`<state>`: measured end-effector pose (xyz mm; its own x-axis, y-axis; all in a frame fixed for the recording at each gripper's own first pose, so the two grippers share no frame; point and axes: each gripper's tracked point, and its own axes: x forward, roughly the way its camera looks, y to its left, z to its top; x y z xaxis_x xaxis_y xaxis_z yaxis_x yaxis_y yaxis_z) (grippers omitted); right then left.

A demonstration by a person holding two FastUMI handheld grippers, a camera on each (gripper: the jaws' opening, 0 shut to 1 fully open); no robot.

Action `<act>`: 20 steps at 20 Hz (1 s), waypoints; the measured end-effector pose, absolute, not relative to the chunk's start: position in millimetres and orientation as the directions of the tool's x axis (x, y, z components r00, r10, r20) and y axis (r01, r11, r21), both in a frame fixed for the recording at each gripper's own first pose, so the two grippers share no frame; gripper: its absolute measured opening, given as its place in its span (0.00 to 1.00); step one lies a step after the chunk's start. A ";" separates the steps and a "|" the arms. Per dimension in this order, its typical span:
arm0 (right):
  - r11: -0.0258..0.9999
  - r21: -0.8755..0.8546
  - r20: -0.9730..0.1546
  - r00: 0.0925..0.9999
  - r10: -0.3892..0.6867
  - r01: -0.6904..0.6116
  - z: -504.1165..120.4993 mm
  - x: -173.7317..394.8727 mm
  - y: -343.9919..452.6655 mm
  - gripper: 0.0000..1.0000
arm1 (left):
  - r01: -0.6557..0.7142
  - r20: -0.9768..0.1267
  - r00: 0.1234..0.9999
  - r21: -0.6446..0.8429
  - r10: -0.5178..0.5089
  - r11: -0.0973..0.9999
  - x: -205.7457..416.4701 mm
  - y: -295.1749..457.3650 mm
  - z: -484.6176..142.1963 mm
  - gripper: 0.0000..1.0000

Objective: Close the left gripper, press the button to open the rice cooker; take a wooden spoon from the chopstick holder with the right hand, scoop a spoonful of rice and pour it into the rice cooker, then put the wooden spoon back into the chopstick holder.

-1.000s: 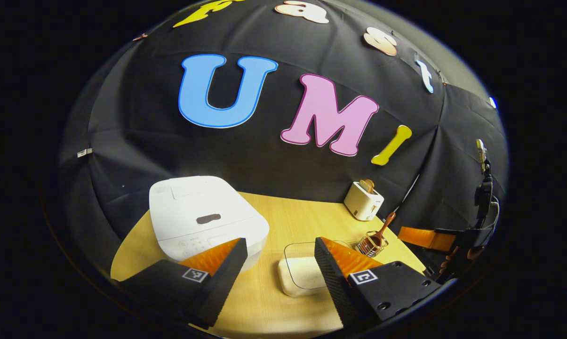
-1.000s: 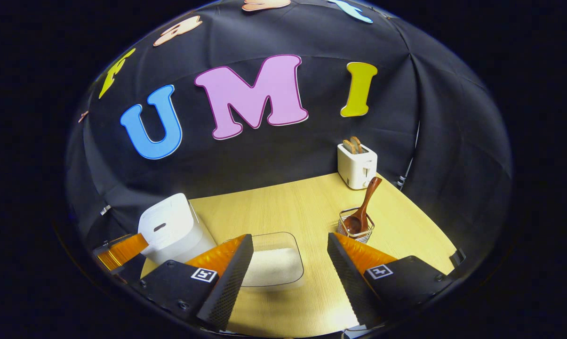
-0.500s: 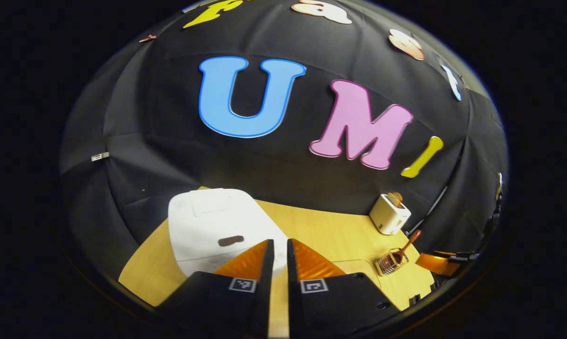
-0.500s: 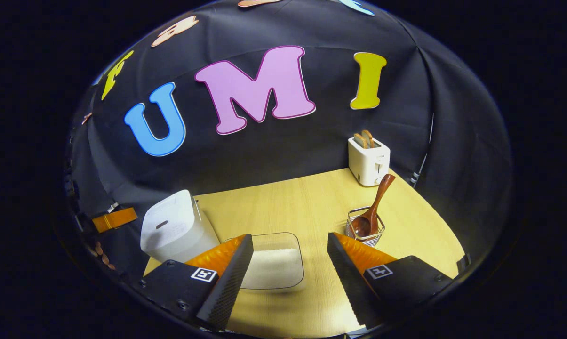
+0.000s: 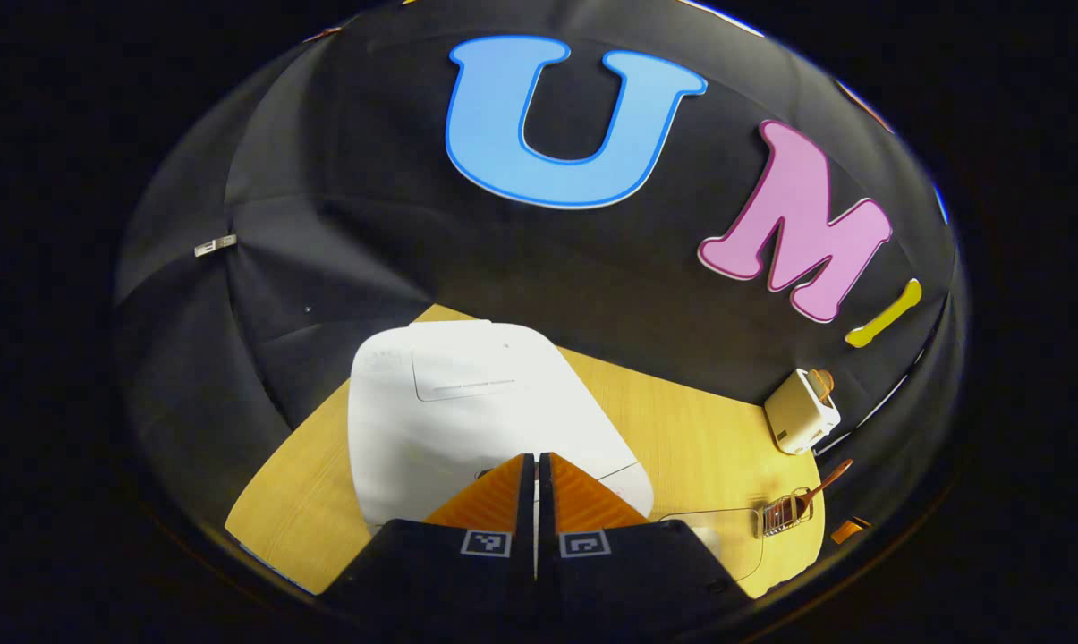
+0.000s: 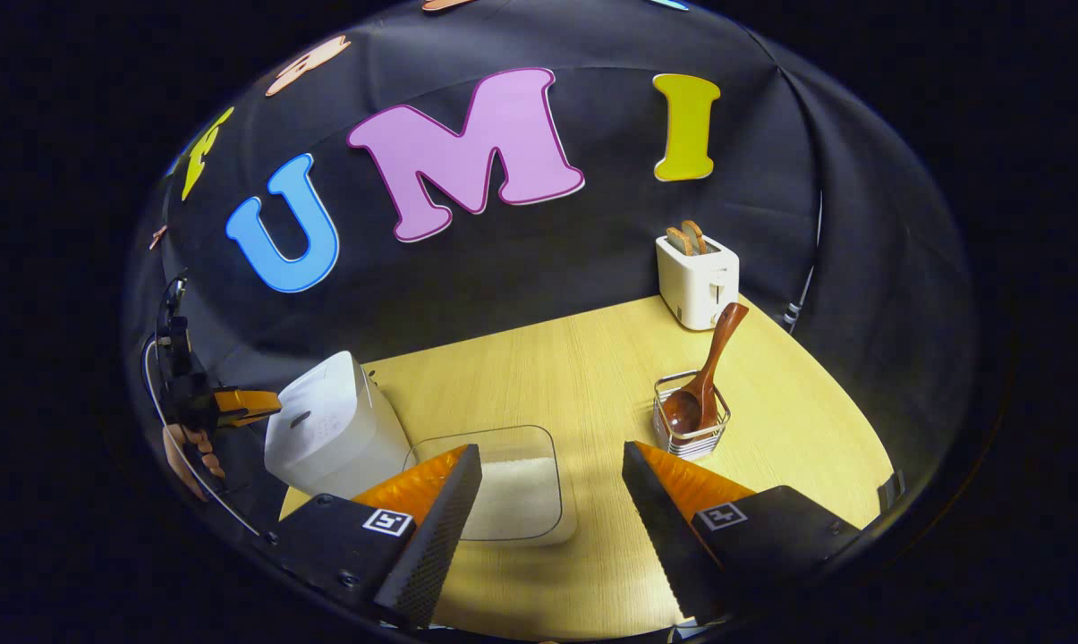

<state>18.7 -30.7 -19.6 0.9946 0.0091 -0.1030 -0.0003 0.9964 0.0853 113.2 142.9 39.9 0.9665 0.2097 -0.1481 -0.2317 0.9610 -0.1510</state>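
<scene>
The white rice cooker [image 5: 467, 411] stands with its lid down on the wooden table. My left gripper [image 5: 536, 458] is shut with nothing in it, its tips just above the front of the lid. From the right gripper view the rice cooker [image 6: 328, 434] is at the left, and the left gripper [image 6: 252, 402], held by a hand, hovers over it. A wooden spoon [image 6: 704, 376] leans in the wire chopstick holder [image 6: 691, 429]. A clear container of rice [image 6: 512, 487] lies in front of my open right gripper [image 6: 552, 456], which holds nothing.
A white toaster [image 6: 695, 277] with bread slices stands at the back of the table [image 6: 539, 376] against the black cloth wall. From the left gripper view the toaster [image 5: 801, 411], chopstick holder [image 5: 785, 514] and rice container [image 5: 726, 537] are off to the right.
My left gripper went from open to shut and moved forward over the rice cooker's lid. The right gripper stayed open and shifted only slightly.
</scene>
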 end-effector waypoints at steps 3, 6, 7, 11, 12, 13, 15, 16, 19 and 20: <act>0.996 0.087 -0.112 0.994 -0.001 0.010 -21.7 20.7 -38.7 0.99 | -0.229 -0.186 0.962 -0.149 0.200 0.962 131.1 142.5 31.6 0.05; 0.995 0.096 -0.115 0.993 -0.008 0.019 -22.5 23.0 -45.4 0.99 | -0.244 -0.230 0.951 -0.152 0.206 0.958 137.0 143.4 21.3 0.05; 0.995 0.096 -0.116 0.993 -0.013 0.025 -22.7 24.2 -47.7 0.99 | -0.254 -0.238 0.948 -0.154 0.213 0.955 137.6 143.7 19.6 0.08; 0.993 0.113 -0.119 0.993 -0.022 0.036 -23.6 28.4 -53.9 0.99 | -0.255 -0.247 0.946 -0.174 0.209 0.951 138.3 142.2 12.6 0.05; 0.993 0.112 -0.119 0.993 -0.021 0.035 -23.6 28.6 -54.4 0.99 | -0.256 -0.240 0.948 -0.182 0.210 0.949 138.4 142.7 13.9 0.05; 0.993 0.111 -0.120 0.993 -0.021 0.034 -23.3 28.6 -54.7 0.99 | -0.260 -0.237 0.948 -0.190 0.212 0.947 138.4 142.7 13.3 0.05; 0.994 0.108 -0.123 0.992 -0.019 0.032 -24.8 29.5 -55.1 0.99 | -0.268 -0.250 0.944 -0.197 0.216 0.943 138.2 142.6 9.1 0.05; 0.994 0.108 -0.123 0.992 -0.018 0.031 -24.8 29.8 -55.1 0.99 | -0.275 -0.281 0.935 -0.192 0.216 0.942 139.2 143.6 2.2 0.05; 0.993 0.112 -0.130 0.992 -0.011 0.026 -27.1 31.0 -54.9 0.99 | -0.279 -0.292 0.932 -0.205 0.214 0.938 140.3 145.0 4.2 0.06; 0.993 0.112 -0.130 0.991 -0.012 0.026 -27.1 31.5 -55.1 0.99 | -0.279 -0.301 0.931 -0.215 0.208 0.936 141.1 144.7 3.4 0.06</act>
